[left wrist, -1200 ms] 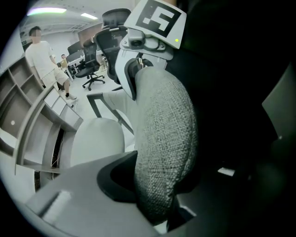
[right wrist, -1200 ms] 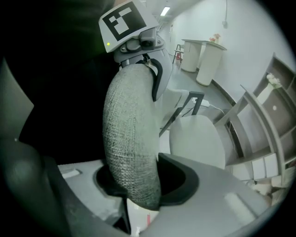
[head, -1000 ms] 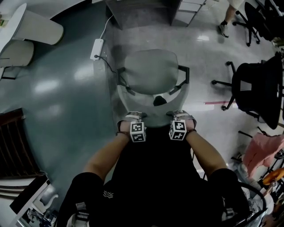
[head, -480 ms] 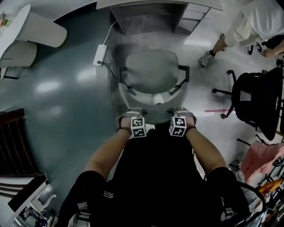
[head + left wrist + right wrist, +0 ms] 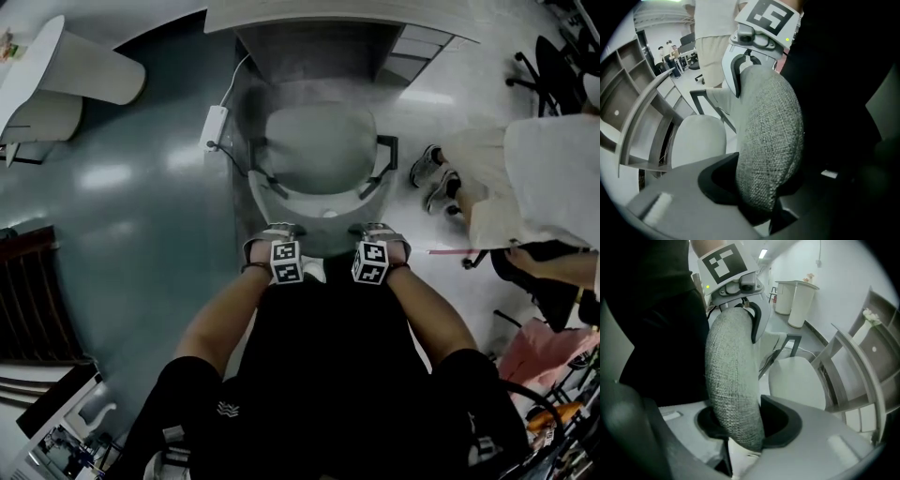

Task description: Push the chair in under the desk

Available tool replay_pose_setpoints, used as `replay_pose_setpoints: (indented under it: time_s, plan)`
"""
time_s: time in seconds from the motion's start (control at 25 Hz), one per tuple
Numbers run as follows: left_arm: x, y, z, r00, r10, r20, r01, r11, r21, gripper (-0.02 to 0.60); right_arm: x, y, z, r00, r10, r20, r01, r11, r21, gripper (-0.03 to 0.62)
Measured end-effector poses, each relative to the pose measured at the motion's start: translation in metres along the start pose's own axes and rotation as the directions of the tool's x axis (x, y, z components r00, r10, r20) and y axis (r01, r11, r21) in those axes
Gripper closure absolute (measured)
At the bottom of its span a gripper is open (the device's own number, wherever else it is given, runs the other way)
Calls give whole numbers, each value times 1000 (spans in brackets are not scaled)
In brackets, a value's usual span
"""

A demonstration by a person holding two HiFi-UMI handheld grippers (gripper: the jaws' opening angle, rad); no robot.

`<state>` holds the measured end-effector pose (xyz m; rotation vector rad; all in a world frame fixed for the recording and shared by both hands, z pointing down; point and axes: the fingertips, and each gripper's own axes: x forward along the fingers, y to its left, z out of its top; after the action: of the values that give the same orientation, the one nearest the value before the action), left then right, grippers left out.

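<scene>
The chair point(image 5: 319, 150), a pale grey one with armrests, stands on the floor facing the counter point(image 5: 309, 11) at the far side of the room. The person pushing it is on the near side, behind its backrest point(image 5: 319, 234). The front of the seat is close to the dark opening under the counter, but the whole seat and both armrests show in the open, so I'd say the chair is not yet tucked in. The approach looks lined up, square to the opening. What is left, as I judge it, is to roll the chair straight on until the seat goes under.

Someone in light clothes point(image 5: 534, 178) stands to the right, near the chair but apart from it.

The left hand-held gripper point(image 5: 270, 239) and the right hand-held gripper point(image 5: 380, 236) sit side by side on the backrest's top edge. Each has its jaws about half apart, with the woven padding filling the gap. The jaws are clamped on the fabric from front and back.

A white power strip point(image 5: 216, 127) lies on the floor, just left of the chair.
</scene>
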<state>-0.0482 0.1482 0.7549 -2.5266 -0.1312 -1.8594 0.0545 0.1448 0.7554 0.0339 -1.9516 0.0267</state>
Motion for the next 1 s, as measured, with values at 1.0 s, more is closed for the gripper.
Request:
replay_pose_setpoints:
  time_s: [1.0]
  plan:
    - [-12,199,-19,1000,6,-6,-6,1000,4,414,9,-195,12,1000,-5,2,5,1000,30,450]
